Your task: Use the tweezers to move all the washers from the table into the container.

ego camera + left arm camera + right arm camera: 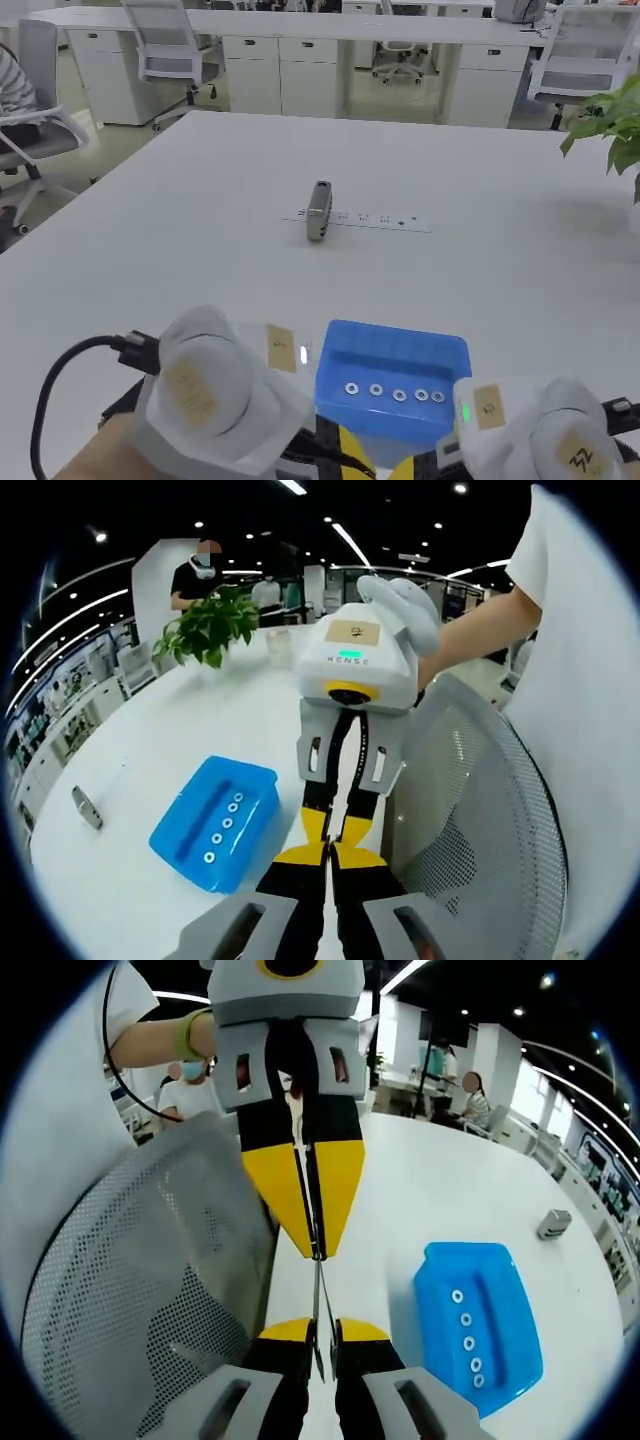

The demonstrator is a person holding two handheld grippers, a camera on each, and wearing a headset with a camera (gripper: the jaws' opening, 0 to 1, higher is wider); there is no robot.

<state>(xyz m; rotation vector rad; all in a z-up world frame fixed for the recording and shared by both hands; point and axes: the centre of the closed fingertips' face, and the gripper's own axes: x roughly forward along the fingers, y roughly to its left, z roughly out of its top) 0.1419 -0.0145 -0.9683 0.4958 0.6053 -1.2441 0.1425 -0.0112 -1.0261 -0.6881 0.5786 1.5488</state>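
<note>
**On a white office table, two grippers clamp one pair of tweezers**

A wide white table (200, 230) stands in an open-plan office, with rolling chairs (165, 45) and low cabinets behind it. At the table's near edge, the left gripper (318, 1245) and the right gripper (322, 1338) meet tip to tip, yellow pads almost touching. The thin metal tweezers (319, 1290) run straight from one to the other. The left gripper's jaws are clenched on one end of the tweezers. The right gripper's jaws are pressed together around the other end.

Just beyond the grippers in the head view sits a blue container (400, 335). Five washers (395, 393) lie inside it in a single row along a shallow groove. Nothing touches the container, and the tweezers are beside it rather than over it.

Farther up the table, a grey adapter (319, 210) is plugged into a flush power strip (380, 218). A leafy plant (610, 120) leans in from the right edge. A mesh chair back (130, 1280) shows close beside the grippers in both gripper views.
</note>
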